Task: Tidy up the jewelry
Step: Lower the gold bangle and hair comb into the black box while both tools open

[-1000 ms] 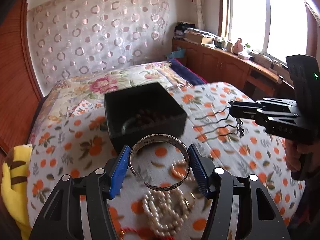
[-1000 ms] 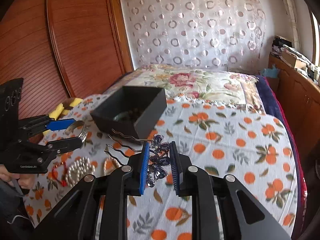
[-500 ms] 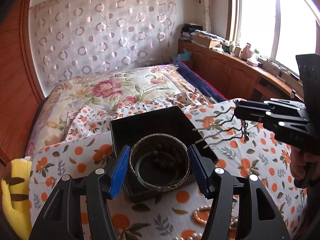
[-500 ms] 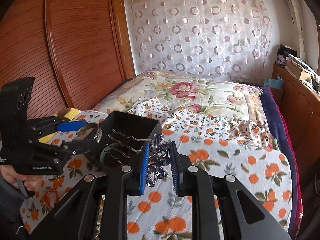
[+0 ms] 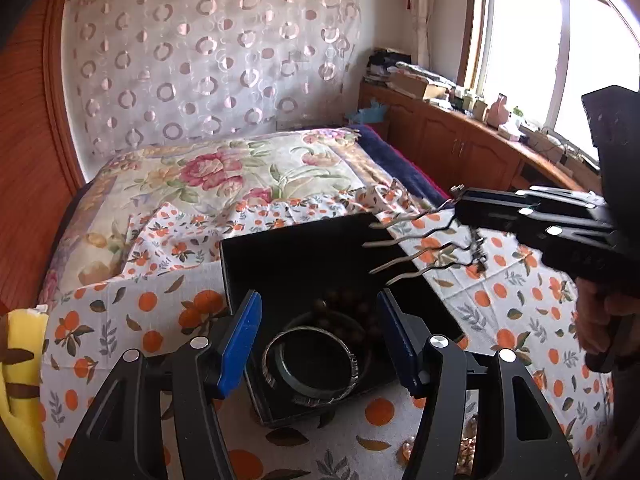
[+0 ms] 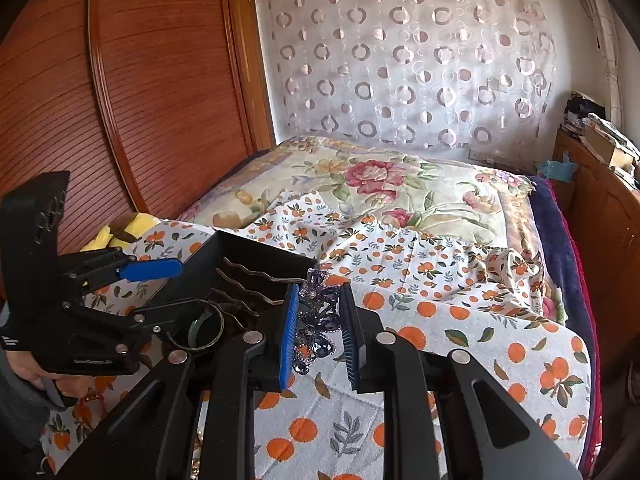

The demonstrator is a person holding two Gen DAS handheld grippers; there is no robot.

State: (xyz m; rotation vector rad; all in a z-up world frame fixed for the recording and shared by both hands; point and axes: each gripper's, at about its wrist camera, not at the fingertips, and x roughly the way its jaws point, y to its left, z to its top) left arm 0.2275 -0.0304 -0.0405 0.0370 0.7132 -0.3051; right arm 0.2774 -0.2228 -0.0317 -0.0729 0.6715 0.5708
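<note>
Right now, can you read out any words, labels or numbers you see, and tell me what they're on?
White print on the side of the left gripper: too small and blurred to read.
Raised marks on the side of the right gripper: too faint to read.
Nothing readable on the black box or the bedding.

Bangle (image 5: 310, 372) was shiny metal; box (image 5: 304, 256) matt black; bedsheet (image 5: 500, 292) soft printed cloth; wardrobe (image 6: 120, 100) glossy ribbed wood.

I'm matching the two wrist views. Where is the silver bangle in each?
Left wrist: the silver bangle is low centre, inside the black box.
Right wrist: the bangle is lower left, behind the left gripper's finger.
Shared landmark: the black box.
</note>
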